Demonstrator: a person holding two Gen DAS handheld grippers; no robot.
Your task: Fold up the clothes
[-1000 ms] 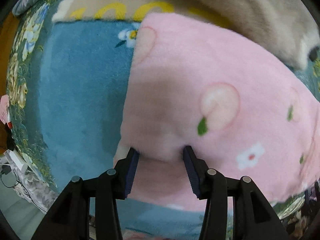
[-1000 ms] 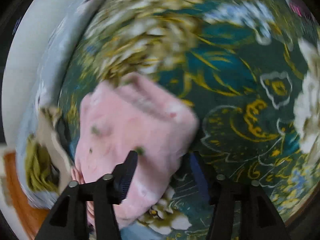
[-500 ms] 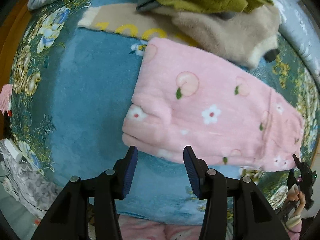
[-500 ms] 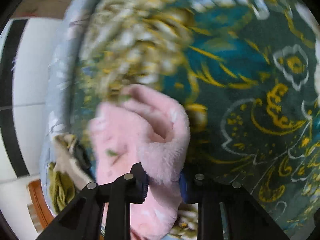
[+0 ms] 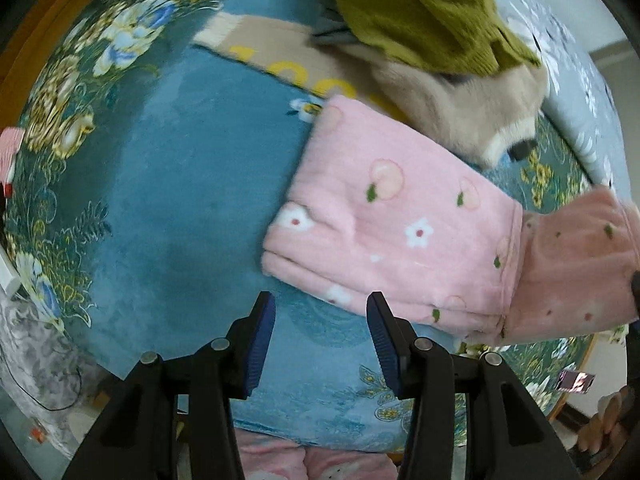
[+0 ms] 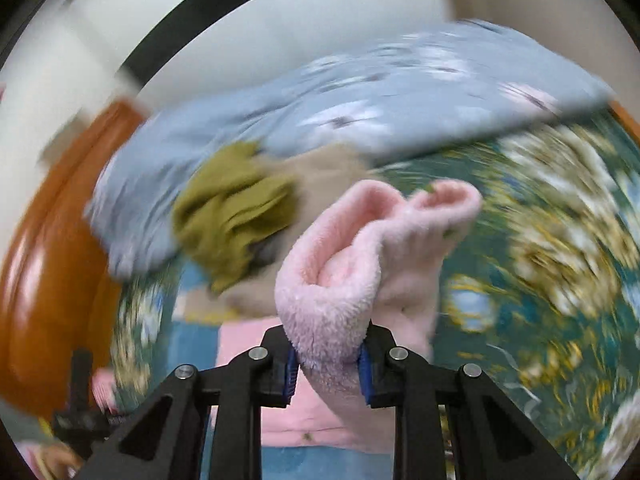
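Observation:
A pink fleece garment with peach and flower prints lies folded lengthwise on the blue floral blanket. My left gripper is open and empty, just in front of the garment's near edge, not touching it. In the left wrist view the garment's right end is lifted and turned back over itself. My right gripper is shut on that pink end and holds it raised above the bed; the view is motion-blurred.
An olive green knit lies on a beige fleece garment behind the pink one; both show in the right wrist view, the knit left of centre. A grey-blue floral quilt lies behind. An orange wooden bed frame is at the left.
My left gripper let go of the pink garment and pulled back from it. My right gripper closed on the garment's end and lifted it, swinging it up and over toward the left.

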